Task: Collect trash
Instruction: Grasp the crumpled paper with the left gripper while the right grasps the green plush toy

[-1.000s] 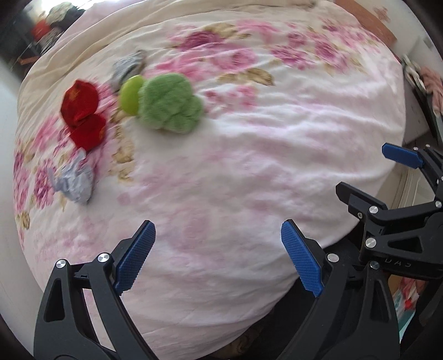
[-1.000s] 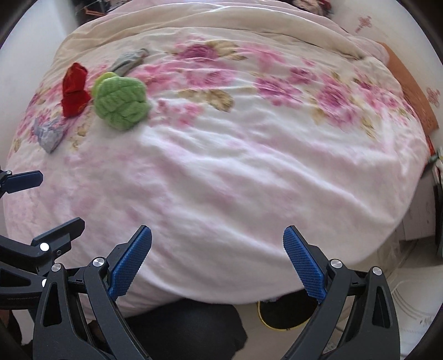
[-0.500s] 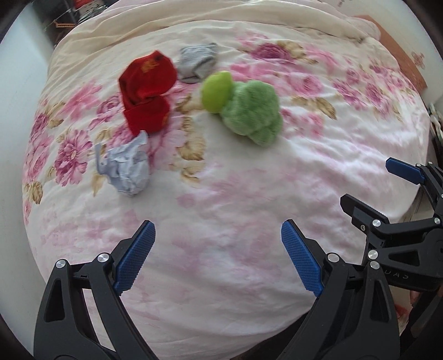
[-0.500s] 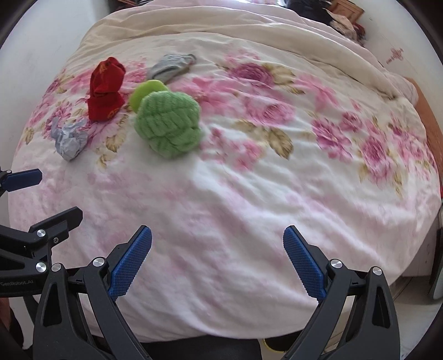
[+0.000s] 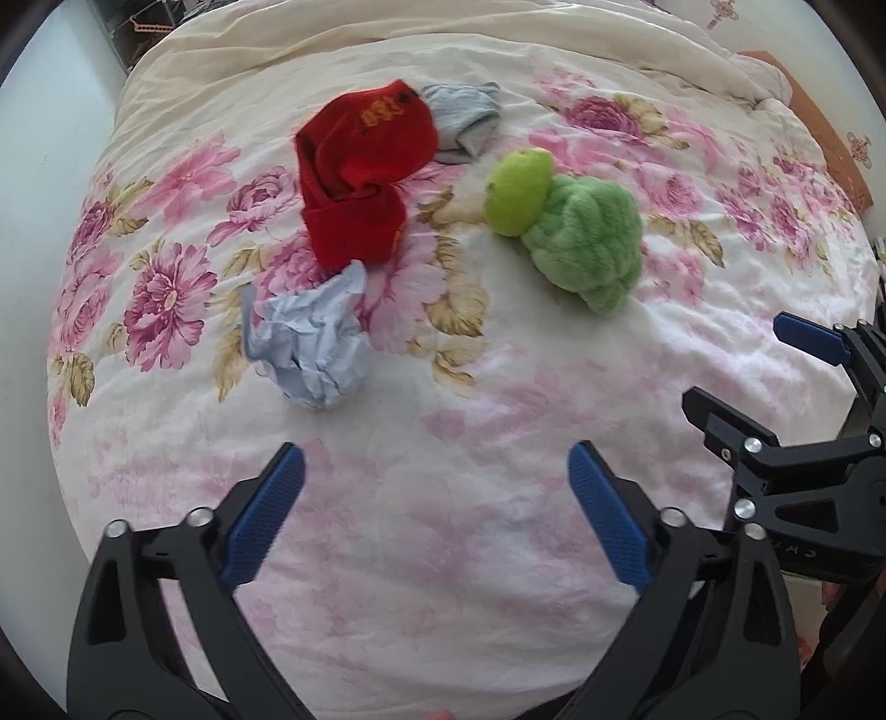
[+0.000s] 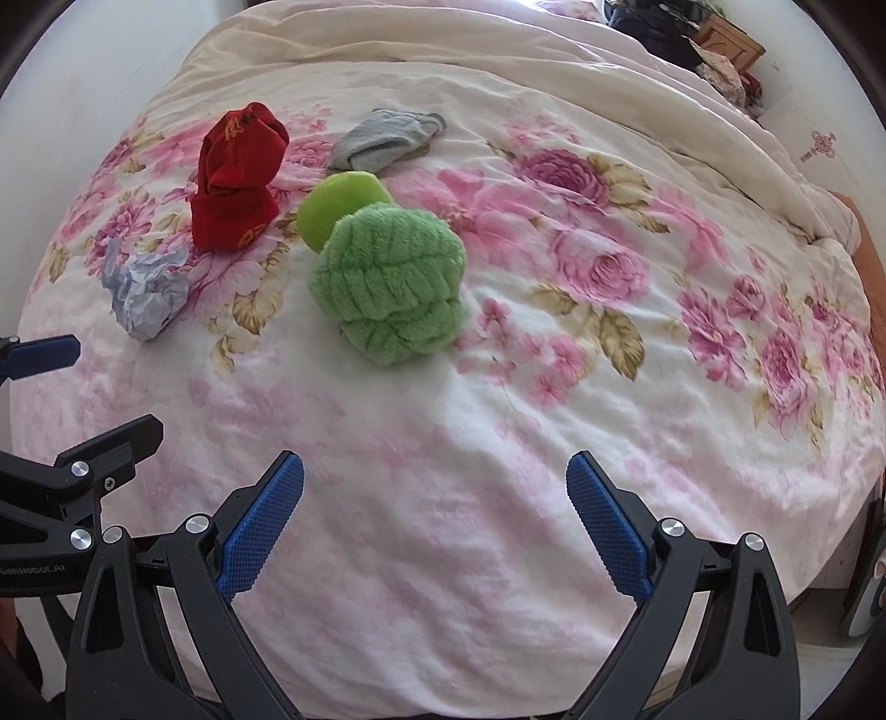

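A crumpled pale blue-white paper ball lies on the flowered bedspread, just beyond my open, empty left gripper and a little to its left. It also shows at the left of the right wrist view. My right gripper is open and empty, hovering over bare bedspread in front of a green plush toy. Each gripper shows at the edge of the other's view.
A red sock, a grey sock, a yellow-green ball and the green plush toy lie behind the paper ball. A cream duvet is bunched at the far end. The bed's edge drops off at right.
Both grippers have moved forward and left over the bed, so the paper ball, socks and plush toy are now much closer and more central. Both stay open.
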Motion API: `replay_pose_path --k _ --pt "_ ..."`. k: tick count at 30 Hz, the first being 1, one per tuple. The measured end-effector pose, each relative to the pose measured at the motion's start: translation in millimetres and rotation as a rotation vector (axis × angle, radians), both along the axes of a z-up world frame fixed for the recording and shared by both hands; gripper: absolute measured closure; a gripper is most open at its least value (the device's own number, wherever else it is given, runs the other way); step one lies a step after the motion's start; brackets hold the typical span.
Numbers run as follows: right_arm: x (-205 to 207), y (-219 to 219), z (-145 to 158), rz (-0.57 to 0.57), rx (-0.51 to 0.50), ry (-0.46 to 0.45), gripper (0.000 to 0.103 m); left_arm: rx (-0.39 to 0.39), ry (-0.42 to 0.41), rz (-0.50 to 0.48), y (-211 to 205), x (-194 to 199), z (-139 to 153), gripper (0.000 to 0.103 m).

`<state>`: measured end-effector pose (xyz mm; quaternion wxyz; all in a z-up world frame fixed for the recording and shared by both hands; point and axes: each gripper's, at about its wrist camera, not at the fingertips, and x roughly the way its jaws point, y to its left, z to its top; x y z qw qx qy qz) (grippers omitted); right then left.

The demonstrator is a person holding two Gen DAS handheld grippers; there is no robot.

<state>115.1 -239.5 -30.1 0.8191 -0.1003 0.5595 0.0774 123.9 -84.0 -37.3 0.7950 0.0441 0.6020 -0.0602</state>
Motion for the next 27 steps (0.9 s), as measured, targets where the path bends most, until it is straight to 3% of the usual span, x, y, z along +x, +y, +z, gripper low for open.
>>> replay_pose_path --k 8,23,24,25,27 --pt "17.4 4.6 -9.3 0.015 -0.01 0.01 0.011 -0.003 0.02 0.046 22.0 24.9 -21.1 0.006" --pt "66.7 23.9 -24.9 0.093 -0.006 0.044 0.011 0.041 0.036 -0.005 15.7 76.3 -66.8 0.006" --pt "70.8 24.9 -26.2 0.092 -0.008 0.043 0.011 0.029 0.024 -0.004 16.6 80.1 -69.0 0.01" --pt "76.1 25.1 -28.1 0.086 -0.01 0.043 0.011 0.02 0.005 0.013 19.3 84.3 -71.6 0.031" --pt "85.5 25.2 -31.0 0.082 -0.002 0.044 0.011 0.001 0.026 0.036 20.9 92.4 -75.0 0.043"
